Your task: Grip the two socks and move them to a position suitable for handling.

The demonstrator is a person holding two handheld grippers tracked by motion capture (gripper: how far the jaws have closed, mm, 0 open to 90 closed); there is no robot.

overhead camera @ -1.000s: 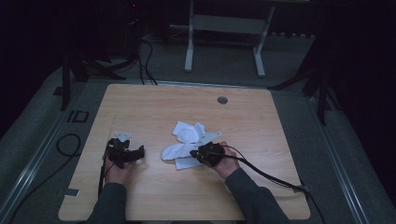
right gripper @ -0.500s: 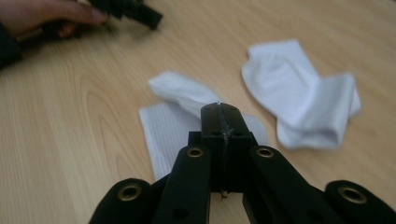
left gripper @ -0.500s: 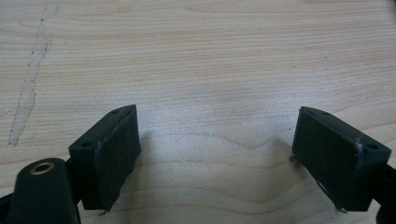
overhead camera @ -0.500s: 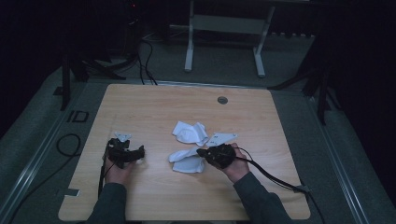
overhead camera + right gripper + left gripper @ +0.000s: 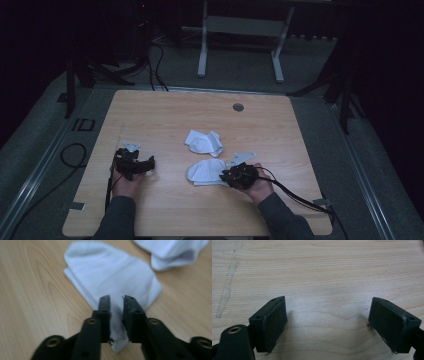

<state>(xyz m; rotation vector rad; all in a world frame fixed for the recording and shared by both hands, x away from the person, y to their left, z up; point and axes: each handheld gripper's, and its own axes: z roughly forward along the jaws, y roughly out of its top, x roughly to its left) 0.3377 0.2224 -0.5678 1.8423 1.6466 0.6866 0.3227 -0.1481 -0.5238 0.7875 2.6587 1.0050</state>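
Two white socks on a wooden table (image 5: 280,125).
The right gripper (image 5: 116,300) pinches the near sock (image 5: 204,172), lying crosswise; the left gripper (image 5: 328,315) rests spread wide, well apart from the far sock (image 5: 204,142).

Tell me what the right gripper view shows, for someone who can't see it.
A black claw pinches the corner of a flat white sock on a wooden table. A second white sock lies at the top right.
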